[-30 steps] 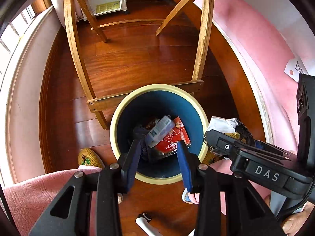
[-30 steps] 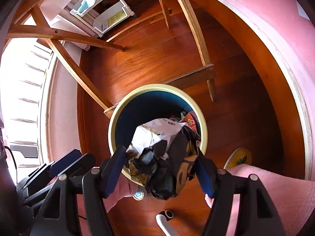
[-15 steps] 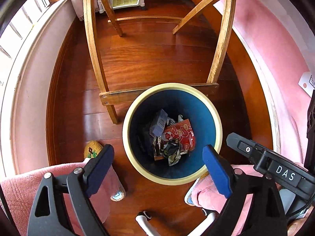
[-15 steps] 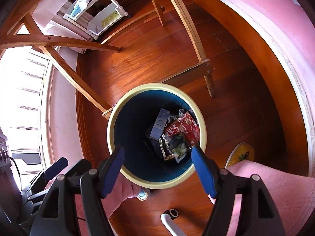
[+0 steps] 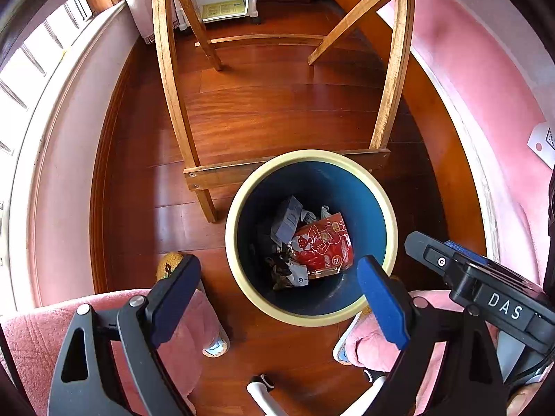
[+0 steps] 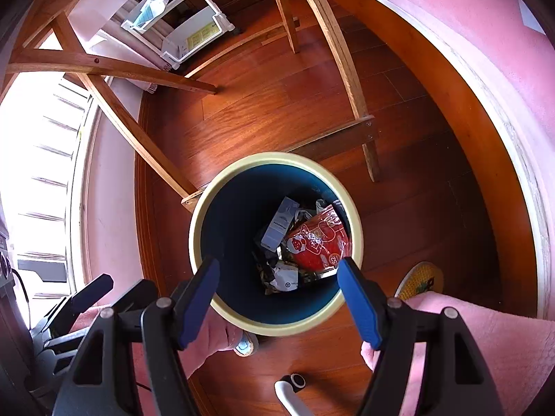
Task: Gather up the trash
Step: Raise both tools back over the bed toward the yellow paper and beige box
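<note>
Both claws, left (image 5: 277, 294) and right (image 6: 277, 298), gape wide and empty over the cream-rimmed blue plastic bin (image 5: 239, 270), the red snack wrapper (image 5: 322, 242) and crumpled trash lying inside it, presumably dropped there.

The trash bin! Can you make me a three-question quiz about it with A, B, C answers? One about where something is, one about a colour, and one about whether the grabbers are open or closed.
1. Where is the red snack bag?
A. on the floor beside the bin
B. inside the bin
C. between the left gripper's pads

2. What colour is the rim of the bin?
A. pale yellow
B. black
C. bright green

3. How are the left gripper and right gripper?
A. both open and empty
B. both clamped on trash
C. one shut on a box

Answers:
1. B, the red bag lies at the bottom with a small pale box and crumpled wrappers.
2. A, a pale yellow ring tops the dark blue wall.
3. A, each pair of blue pads stands wide apart with nothing between them.
</note>
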Demonstrator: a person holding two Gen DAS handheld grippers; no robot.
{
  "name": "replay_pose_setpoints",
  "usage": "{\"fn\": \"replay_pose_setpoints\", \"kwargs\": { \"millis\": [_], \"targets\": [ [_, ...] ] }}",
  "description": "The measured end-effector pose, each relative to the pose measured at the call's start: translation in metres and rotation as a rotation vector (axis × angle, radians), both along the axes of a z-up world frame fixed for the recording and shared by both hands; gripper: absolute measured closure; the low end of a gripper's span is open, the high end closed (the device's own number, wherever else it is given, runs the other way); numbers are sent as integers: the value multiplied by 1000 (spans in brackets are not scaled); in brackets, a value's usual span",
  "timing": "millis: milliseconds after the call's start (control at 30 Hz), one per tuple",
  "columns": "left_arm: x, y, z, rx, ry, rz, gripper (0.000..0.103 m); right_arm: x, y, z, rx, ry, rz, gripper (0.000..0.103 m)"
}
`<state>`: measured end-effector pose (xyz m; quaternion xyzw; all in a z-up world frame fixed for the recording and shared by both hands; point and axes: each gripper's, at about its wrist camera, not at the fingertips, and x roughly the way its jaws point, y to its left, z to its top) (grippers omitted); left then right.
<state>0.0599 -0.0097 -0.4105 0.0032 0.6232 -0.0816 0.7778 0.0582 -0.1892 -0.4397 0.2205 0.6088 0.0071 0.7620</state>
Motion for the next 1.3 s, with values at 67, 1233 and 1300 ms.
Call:
{"fn": "replay_pose_setpoints", "kwargs": {
  "millis": [67, 1233, 1300],
  "targets": [
    [-2, 0, 3, 4, -6, -3, 12, 0, 1, 2, -11, -9, 9, 32],
    [18, 2, 351, -14, -564, -176, 12, 2, -26, 342, -191, -638, 227, 32],
    [42, 1, 365, -7, -545, -166, 12, 23, -30, 362, -163, -644, 208, 32]
  ]
}}
